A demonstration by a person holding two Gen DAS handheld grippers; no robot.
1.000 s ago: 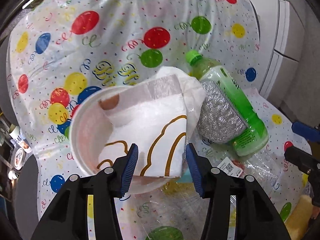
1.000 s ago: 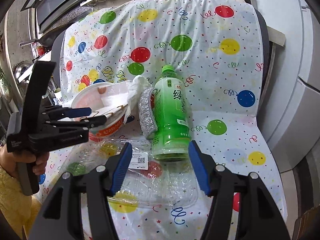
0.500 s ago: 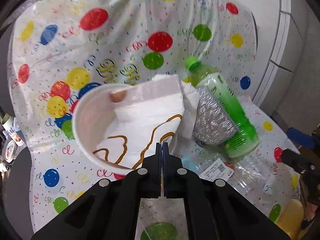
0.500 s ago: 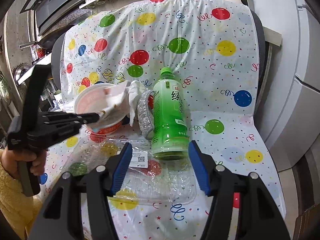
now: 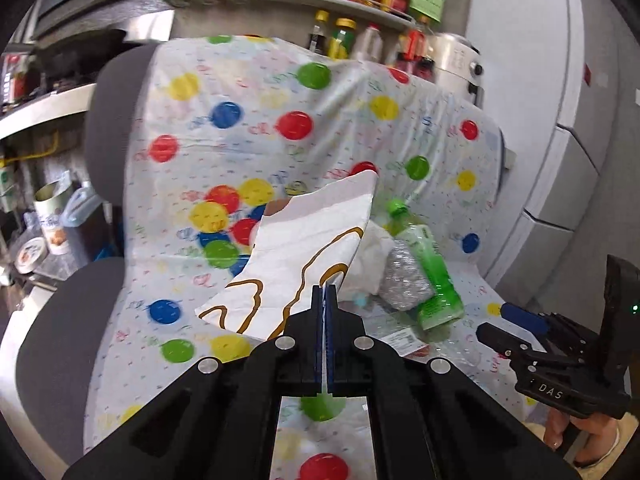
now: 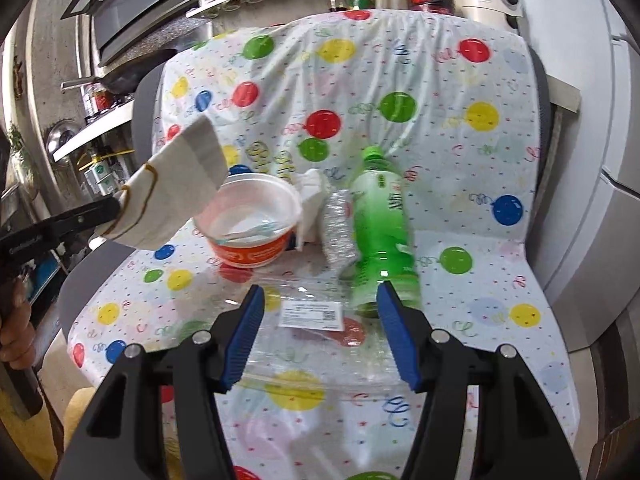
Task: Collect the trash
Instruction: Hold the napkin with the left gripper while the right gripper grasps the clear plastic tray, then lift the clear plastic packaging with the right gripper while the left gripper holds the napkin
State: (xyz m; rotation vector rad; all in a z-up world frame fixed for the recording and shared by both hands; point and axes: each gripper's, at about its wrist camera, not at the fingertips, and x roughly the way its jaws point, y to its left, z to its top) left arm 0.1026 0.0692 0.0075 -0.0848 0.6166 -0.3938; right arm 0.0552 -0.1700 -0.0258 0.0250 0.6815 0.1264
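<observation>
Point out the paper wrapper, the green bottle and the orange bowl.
paper wrapper (image 5: 304, 256), left wrist view, middle of the white sheet.
green bottle (image 6: 380, 216), right wrist view, middle of the label.
orange bowl (image 6: 252, 254), right wrist view, orange outer wall.

White, brown-lined paper wrapper (image 5: 304, 264)

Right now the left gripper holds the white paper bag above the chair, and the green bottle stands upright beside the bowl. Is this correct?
Not quite: the green bottle lies on its side on the chair cover, cap toward the backrest, as the right wrist view shows. The rest holds: the left gripper is shut on the white paper bag, lifted clear of the bowl.
</observation>
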